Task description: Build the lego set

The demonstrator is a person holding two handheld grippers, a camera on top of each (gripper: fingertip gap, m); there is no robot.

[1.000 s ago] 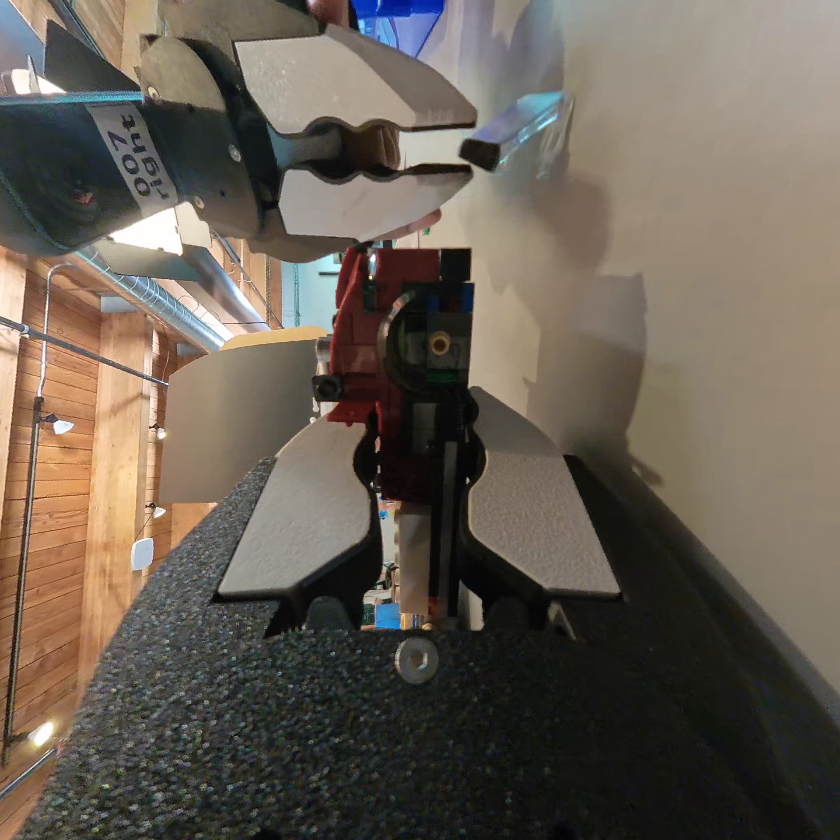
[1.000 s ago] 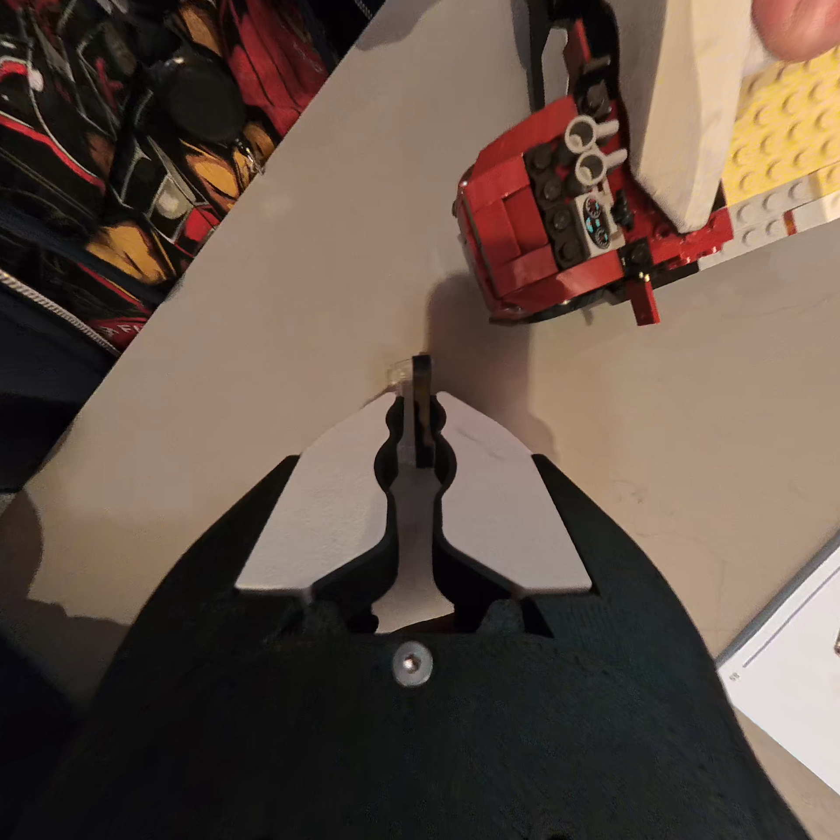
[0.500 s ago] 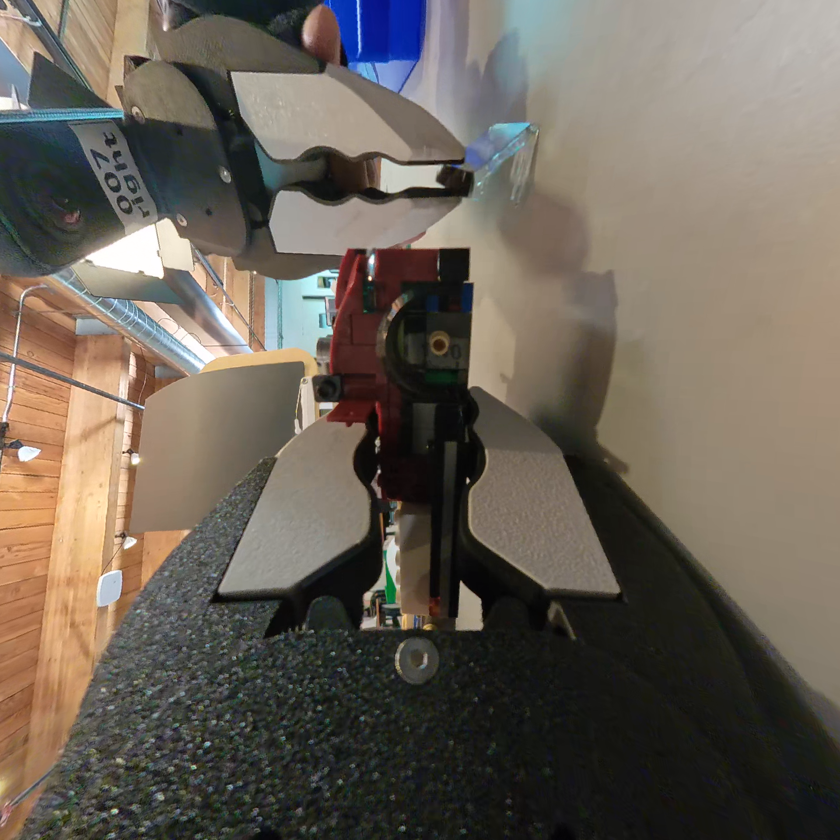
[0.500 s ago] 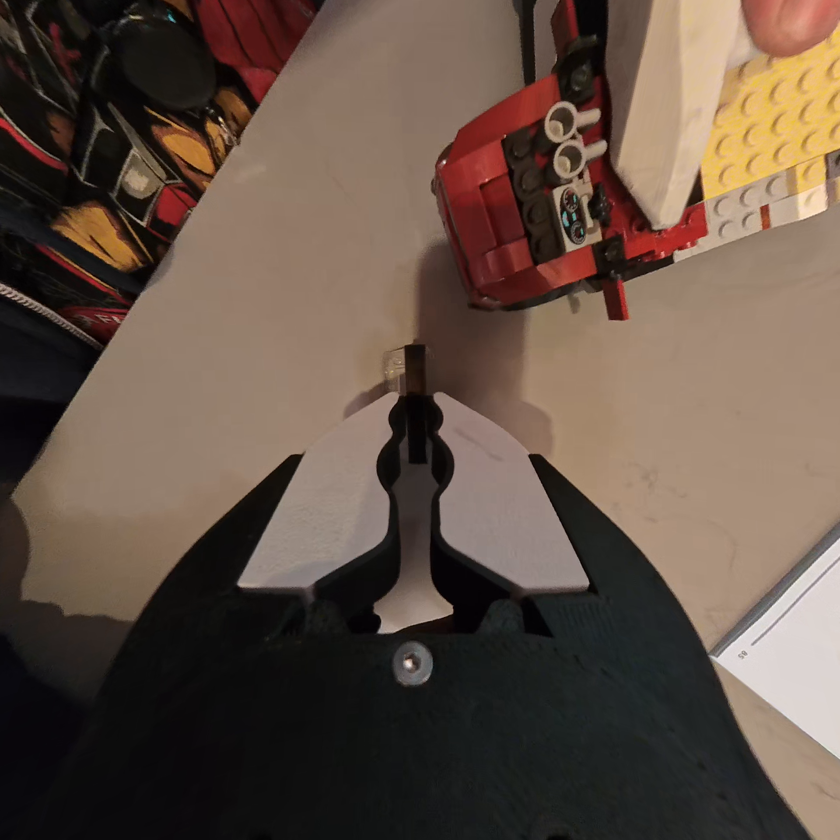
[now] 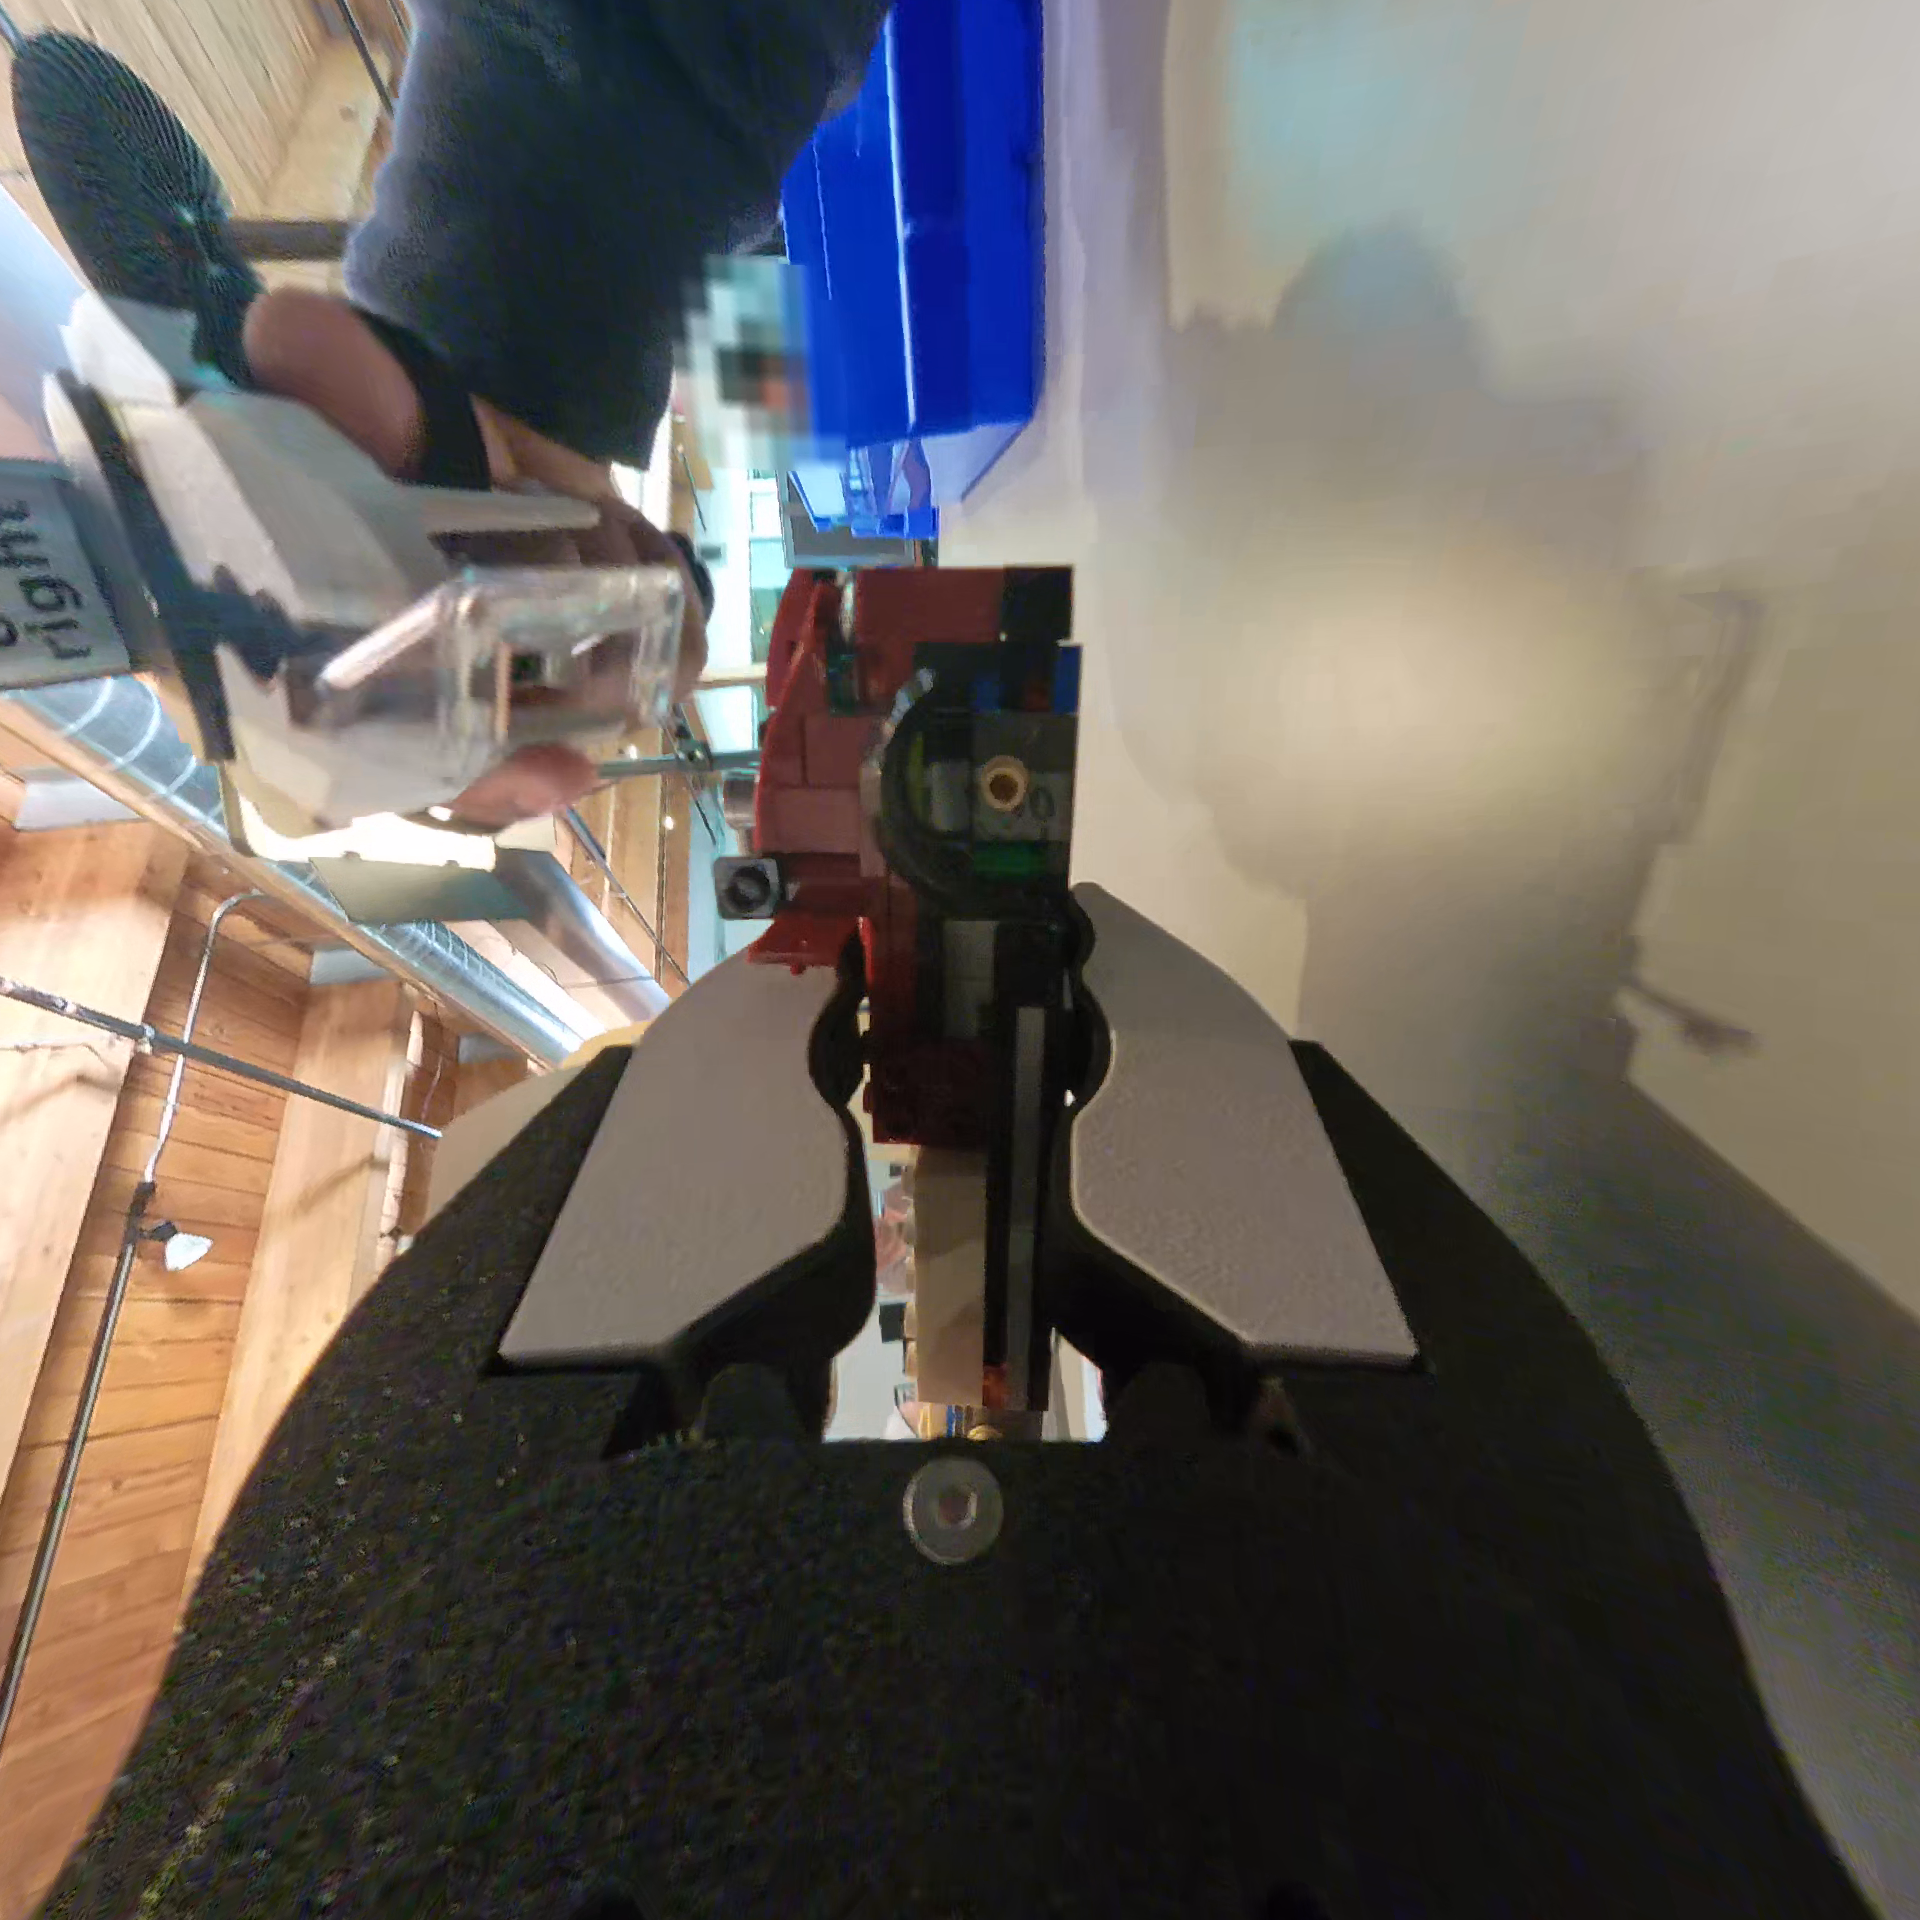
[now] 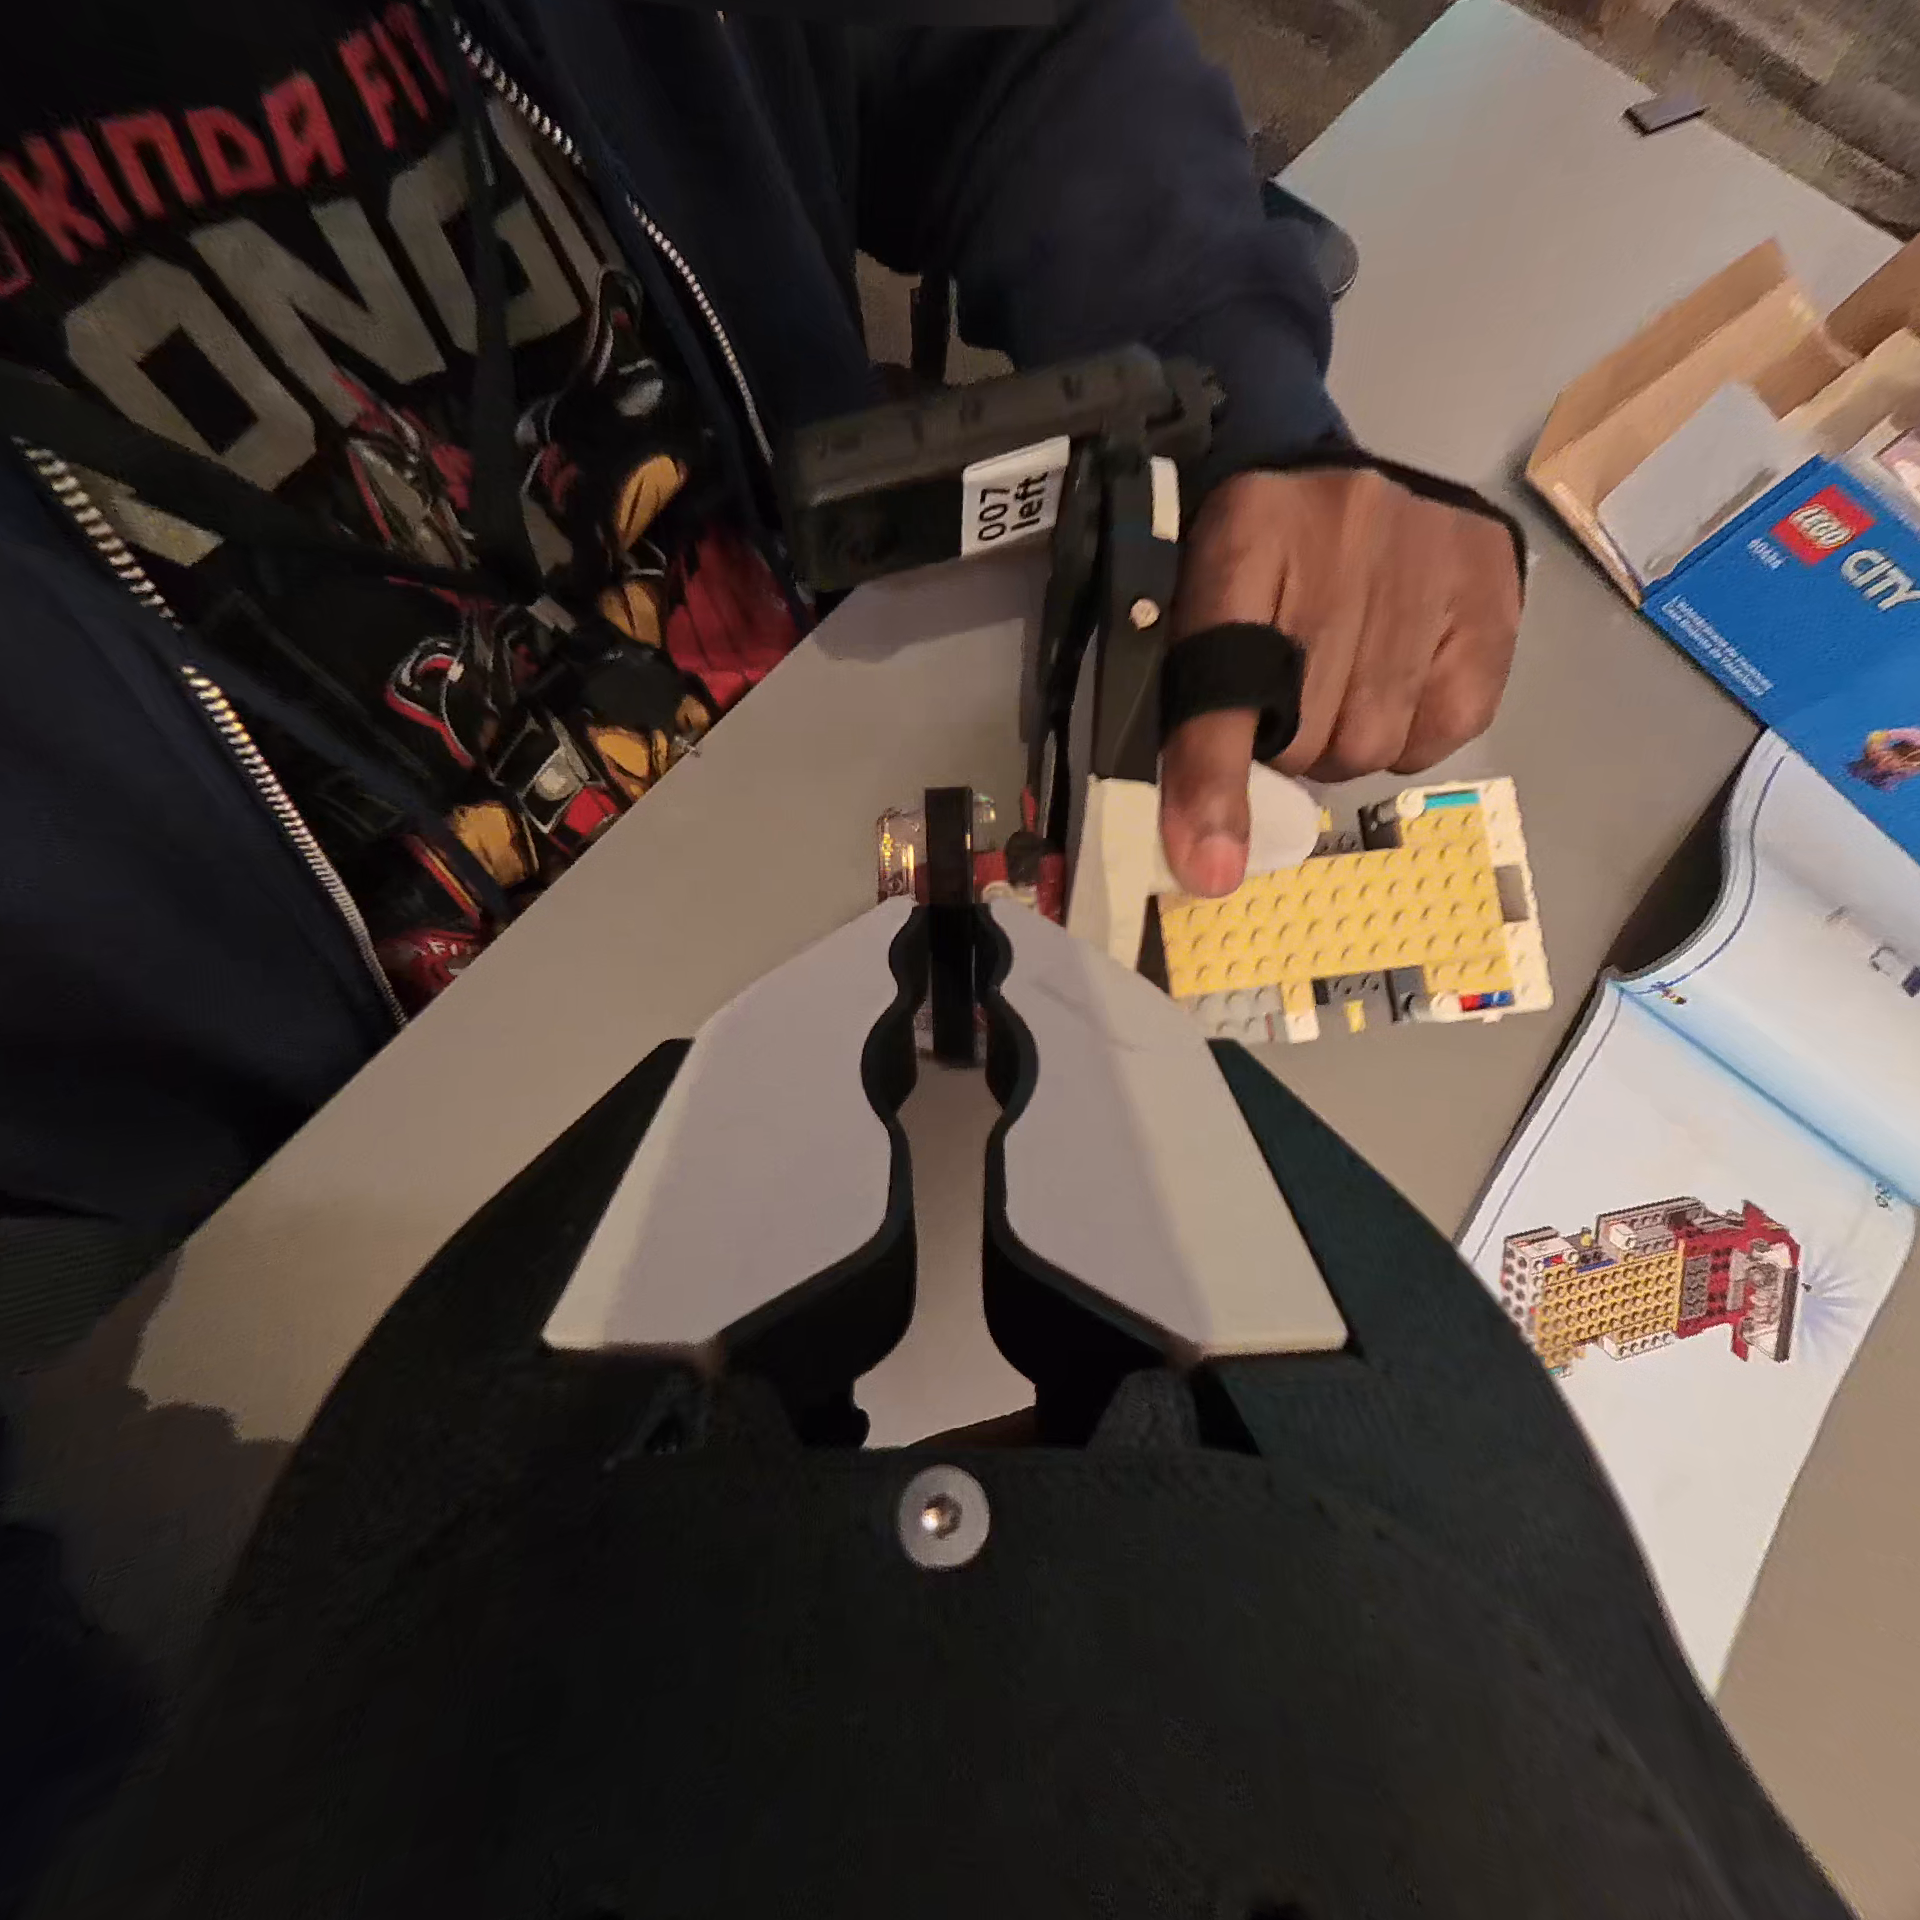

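In the left wrist view, the left gripper (image 5: pixel 961 997) is clamped on a brick-built model (image 5: pixel 935 790), red along one side and black and grey along the other; both pads press its flanks. The model's long axis runs straight along the fingers, from deep between them out past the tips, and its far end points away from the camera. Beside it on the right lies the pale table (image 5: pixel 1455 623), with a blue bin (image 5: pixel 914 239) farther ahead. Up to the left, the right gripper (image 5: pixel 540 665) shows blurred, a clear piece at its tips. In the right wrist view, the right gripper (image 6: pixel 951 935) is nearly closed on a thin black and clear piece (image 6: pixel 948 862), which points straight forward beyond the tips. Just ahead to the right, the left gripper (image 6: pixel 1081 831), held by a hand (image 6: pixel 1351 644), grips the model's yellow studded plate (image 6: pixel 1340 914), lengthwise to the right. An open instruction booklet (image 6: pixel 1714 1195) lies farther right.
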